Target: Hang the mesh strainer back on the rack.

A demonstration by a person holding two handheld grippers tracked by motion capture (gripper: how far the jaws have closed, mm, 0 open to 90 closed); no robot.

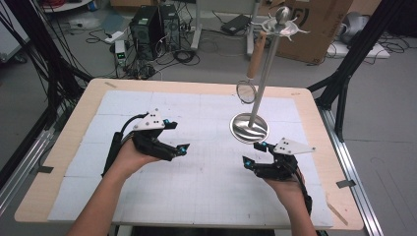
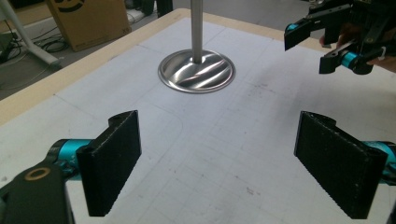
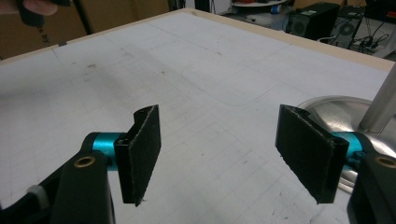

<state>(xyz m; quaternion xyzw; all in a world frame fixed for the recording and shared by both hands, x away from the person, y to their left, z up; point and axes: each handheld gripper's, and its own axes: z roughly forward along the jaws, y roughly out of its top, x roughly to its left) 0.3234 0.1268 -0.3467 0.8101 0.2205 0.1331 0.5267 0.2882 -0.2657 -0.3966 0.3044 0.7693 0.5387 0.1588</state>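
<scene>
strainer (image 1: 246, 91) with a wooden handle hangs from a hook near the top of the metal stand (image 1: 260, 81), at the far right part of the table (image 1: 64, 147), well apart from both grippers. its round mesh head hangs lowest, just left of the stand's pole and above the round base (image 1: 249, 128).

nearest the person, two forearms enter from the bottom edge of the high view. the left gripper (image 1: 178, 136) is held over the left half of the white mat (image 1: 206, 187), its jaws pointing right toward the table centre. in the left gripper view its two black pads (image 2: 112, 161) stand wide apart with bare mat between them; nothing is held.

the right gripper (image 1: 254, 153) is held over the right half of the mat, just in front of the stand's base, its jaws pointing left and away from the person. in the right gripper view its pads (image 3: 142, 149) stand apart at a moderate width, with mat between them and no object gripped; the base lies just beyond the right-hand pad.

the two grippers face each other across the middle of the mat, apart and not touching.

beyond the table, on the floor, stand computer towers (image 1: 155, 24), cables and a cardboard box (image 1: 319, 24).
</scene>
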